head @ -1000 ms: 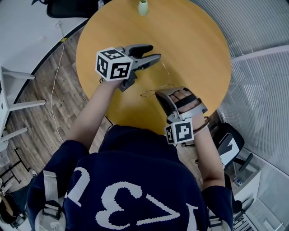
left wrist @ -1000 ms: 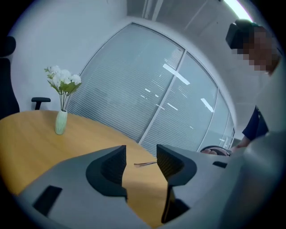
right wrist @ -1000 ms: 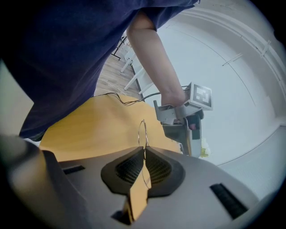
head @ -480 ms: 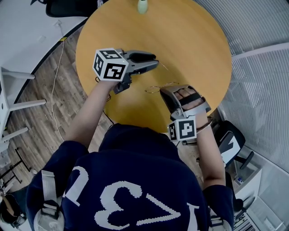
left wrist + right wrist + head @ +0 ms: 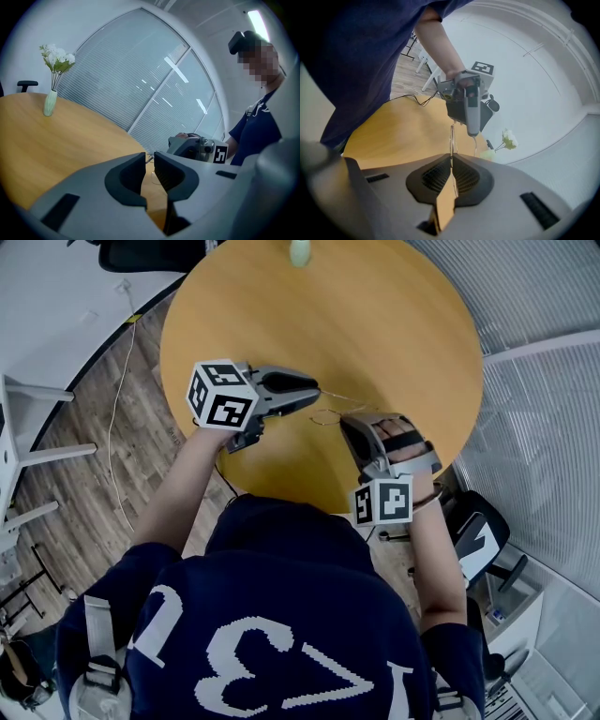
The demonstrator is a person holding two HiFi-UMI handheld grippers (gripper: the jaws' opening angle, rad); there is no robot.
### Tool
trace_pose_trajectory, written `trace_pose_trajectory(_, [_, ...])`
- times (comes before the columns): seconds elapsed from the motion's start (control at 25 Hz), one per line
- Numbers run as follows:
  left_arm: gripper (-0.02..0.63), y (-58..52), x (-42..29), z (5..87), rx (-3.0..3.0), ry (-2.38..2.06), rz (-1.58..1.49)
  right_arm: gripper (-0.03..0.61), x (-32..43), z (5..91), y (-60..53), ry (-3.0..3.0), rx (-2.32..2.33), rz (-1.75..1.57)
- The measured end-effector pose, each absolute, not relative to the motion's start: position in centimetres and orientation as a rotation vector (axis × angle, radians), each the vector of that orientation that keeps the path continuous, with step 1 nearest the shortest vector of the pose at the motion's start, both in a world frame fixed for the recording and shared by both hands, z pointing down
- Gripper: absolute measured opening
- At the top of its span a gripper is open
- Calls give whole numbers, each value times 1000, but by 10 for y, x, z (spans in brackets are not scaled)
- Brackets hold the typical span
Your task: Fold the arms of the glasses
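The thin wire-framed glasses (image 5: 328, 415) hang just above the round wooden table (image 5: 403, 324), near its front edge. My right gripper (image 5: 345, 424) is shut on their frame; in the right gripper view the wire (image 5: 451, 140) runs out from between the closed pads. One arm of the glasses (image 5: 349, 397) stretches from my left gripper (image 5: 314, 390) toward the right. The left jaws are closing, and in the left gripper view a narrow gap (image 5: 150, 164) still shows between the pads, with the arm's end at the tips. The right gripper (image 5: 194, 147) faces it closely.
A small pale vase of white flowers (image 5: 298, 253) stands at the table's far edge, also visible in the left gripper view (image 5: 48, 101). A black office chair (image 5: 473, 540) stands at the right. A cable (image 5: 117, 399) trails over the wooden floor on the left.
My left gripper has moved nearer to the right gripper and its jaws have narrowed from wide open to a slim gap. The right gripper, still holding the glasses, shifted slightly away from the table's edge.
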State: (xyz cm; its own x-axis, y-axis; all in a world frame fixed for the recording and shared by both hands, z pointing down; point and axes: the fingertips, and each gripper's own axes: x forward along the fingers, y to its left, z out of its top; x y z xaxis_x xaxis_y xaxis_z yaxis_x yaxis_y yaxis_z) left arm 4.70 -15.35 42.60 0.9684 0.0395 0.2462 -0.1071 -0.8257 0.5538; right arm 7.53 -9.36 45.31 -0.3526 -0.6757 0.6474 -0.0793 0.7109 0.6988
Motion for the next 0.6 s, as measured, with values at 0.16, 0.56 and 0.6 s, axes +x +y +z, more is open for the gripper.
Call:
trace_pose_trajectory(0.16, [67,-129,45,441,2514,49,440,32,78,452,-95,-1850,610,-678])
trace_pose_trajectory(0.56, [67,-131,44,437,2483,8,311,31,85,461,-93,-1844,595,-657])
trace_pose_trajectory(0.6, [67,-139,41,435,2492,-51,283,31,86,464,-95,-1844,593,-649])
